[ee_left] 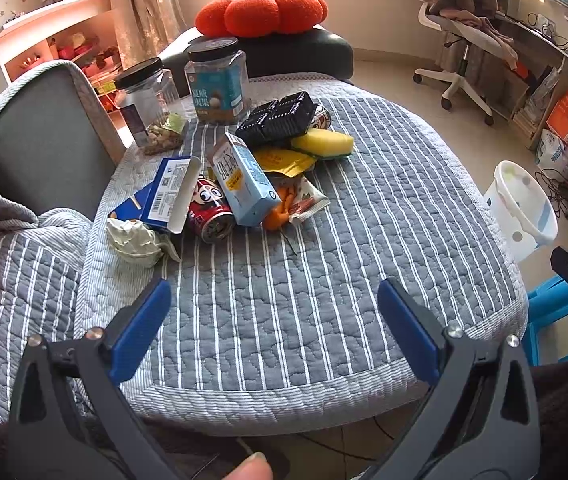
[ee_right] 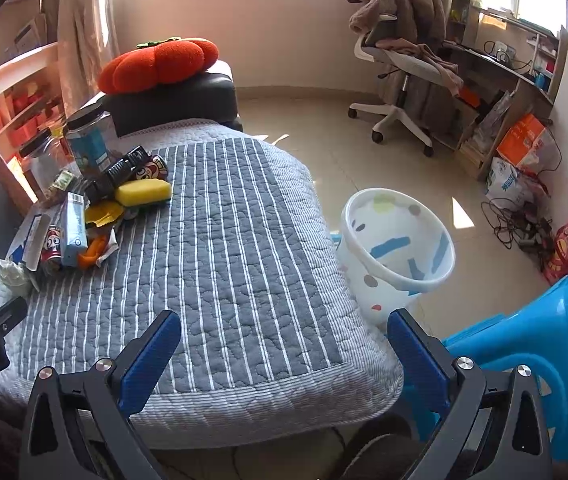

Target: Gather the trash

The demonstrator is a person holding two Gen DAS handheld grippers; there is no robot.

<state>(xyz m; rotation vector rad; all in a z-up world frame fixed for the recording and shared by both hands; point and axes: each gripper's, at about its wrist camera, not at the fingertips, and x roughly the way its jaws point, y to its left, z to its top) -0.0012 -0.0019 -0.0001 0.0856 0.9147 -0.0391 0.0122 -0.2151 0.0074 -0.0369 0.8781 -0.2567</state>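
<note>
Left wrist view is filled at its near edge by the left gripper (ee_left: 273,304), whose blue-padded fingers are spread wide with nothing between them, held low over the bare near part of the grey quilted cover with white stripes (ee_left: 324,240), presumably so that a reach toward the litter can be made without obstruction. Further in, the trash is seen gathered in one heap toward the far left of the cover: a crumpled pale paper wad (ee_left: 133,238) lies nearest, then an opened blue-and-white cardboard box (ee_left: 169,194), a red drink can on its side (ee_left: 209,210), a light blue milk carton (ee_left: 243,178) leaning across the can, an orange wrapper scrap (ee_left: 279,212), a yellow foil packet (ee_left: 284,160), a yellow sponge (ee_left: 328,142) and a black plastic tray (ee_left: 279,118) stacked on top. Behind the heap two black-lidded clear jars (ee_left: 219,80) are stood upright. In the right wrist view the right gripper (ee_right: 284,332) is likewise released and empty, hovering above the near edge of the cover, and just beyond its right finger a white plastic bin with coloured spots (ee_right: 398,240) is seen on the floor beside the cover, tilted toward the grippers, seemingly so that items can be dropped in easily. The bin appears empty, so collection is judged not yet begun.
</note>
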